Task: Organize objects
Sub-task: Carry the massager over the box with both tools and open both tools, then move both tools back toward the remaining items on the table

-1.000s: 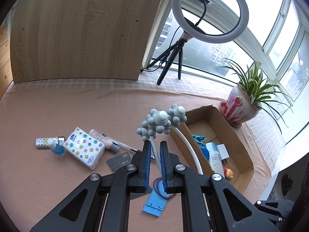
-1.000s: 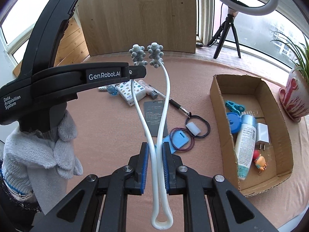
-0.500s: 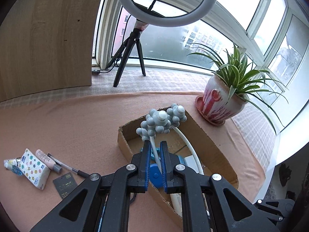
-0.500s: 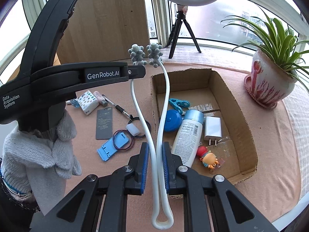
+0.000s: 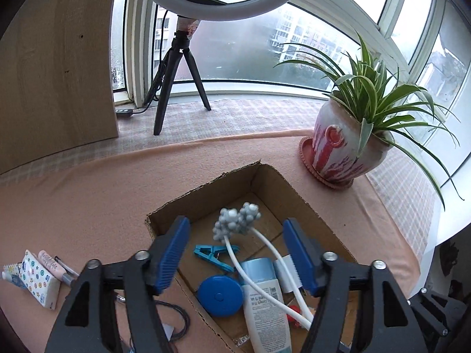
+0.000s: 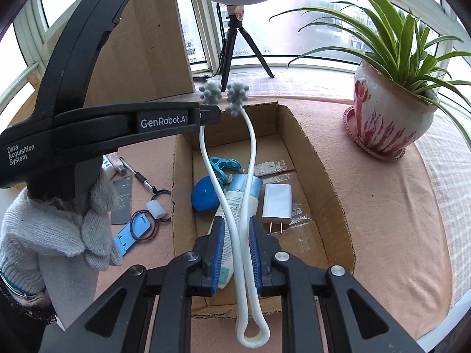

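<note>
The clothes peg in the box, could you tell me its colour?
The clothes peg is light blue, clearest in the right wrist view.

- My tongs are black, with ribbed blue pads (image 5: 173, 253) on their inner faces.
- The massager (image 6: 235, 206) is white-stemmed, with grey knobbly heads.
- The box (image 6: 321, 182) is plain brown cardboard; in it lie a blue round case (image 5: 219, 295), a turquoise clip (image 5: 215, 254), a white charger (image 6: 276, 200) and a white bottle (image 5: 265, 309) with a pale blue cap.
- The tabletop cloth (image 5: 88, 206) is salmon pink.
- At its left edge, the tissue pack (image 5: 36, 278) is white with coloured dots and stars.
- The plant pot (image 5: 341, 147) is white with red streaks.
</note>
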The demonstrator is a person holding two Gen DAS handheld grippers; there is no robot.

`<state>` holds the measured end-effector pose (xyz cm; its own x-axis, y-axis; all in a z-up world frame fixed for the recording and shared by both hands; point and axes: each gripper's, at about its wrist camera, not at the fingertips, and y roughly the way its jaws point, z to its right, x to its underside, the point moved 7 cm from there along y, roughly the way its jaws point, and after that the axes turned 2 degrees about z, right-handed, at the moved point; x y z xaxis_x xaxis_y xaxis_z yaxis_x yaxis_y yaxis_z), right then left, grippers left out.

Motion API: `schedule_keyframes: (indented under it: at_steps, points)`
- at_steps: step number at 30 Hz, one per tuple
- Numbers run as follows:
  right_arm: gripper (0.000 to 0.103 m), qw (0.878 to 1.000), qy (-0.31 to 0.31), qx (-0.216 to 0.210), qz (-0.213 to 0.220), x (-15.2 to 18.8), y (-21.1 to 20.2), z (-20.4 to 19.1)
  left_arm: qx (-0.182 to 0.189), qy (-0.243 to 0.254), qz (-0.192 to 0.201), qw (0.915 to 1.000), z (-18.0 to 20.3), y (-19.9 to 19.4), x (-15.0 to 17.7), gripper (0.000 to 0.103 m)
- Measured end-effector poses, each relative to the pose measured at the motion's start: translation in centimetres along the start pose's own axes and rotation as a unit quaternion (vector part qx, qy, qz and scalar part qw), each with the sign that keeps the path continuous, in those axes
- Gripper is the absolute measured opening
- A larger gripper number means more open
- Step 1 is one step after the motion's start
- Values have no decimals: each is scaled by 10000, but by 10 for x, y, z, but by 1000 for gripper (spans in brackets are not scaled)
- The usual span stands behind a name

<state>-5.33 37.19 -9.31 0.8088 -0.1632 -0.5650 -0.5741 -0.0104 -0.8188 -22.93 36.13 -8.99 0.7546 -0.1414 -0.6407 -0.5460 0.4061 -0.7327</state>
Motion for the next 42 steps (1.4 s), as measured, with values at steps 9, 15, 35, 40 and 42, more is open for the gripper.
schedule_keyframes:
  at_steps: [9,15,35,40,42]
  points:
    - [69,9986,-125,369,350,-8,-14,5,-173,-101,-60,9998,-18,2,2,81]
    - [69,9991,-85,298,276,-7,-10,2,-278,-151,-67,9995,-30,-6,7,81]
    - [69,9994,65,-69,336,-4,-5,-37,-935,-346,-203,9948,-124,-59,39,81]
    - [69,9988,63,-166,460,-11,-2,-53,-1139,-633,-377,9908,-182,-73,49,81]
    - [69,9985,34,-212,503,-13,-1,-61,-1211,-796,-450,9884,-206,-75,54,81]
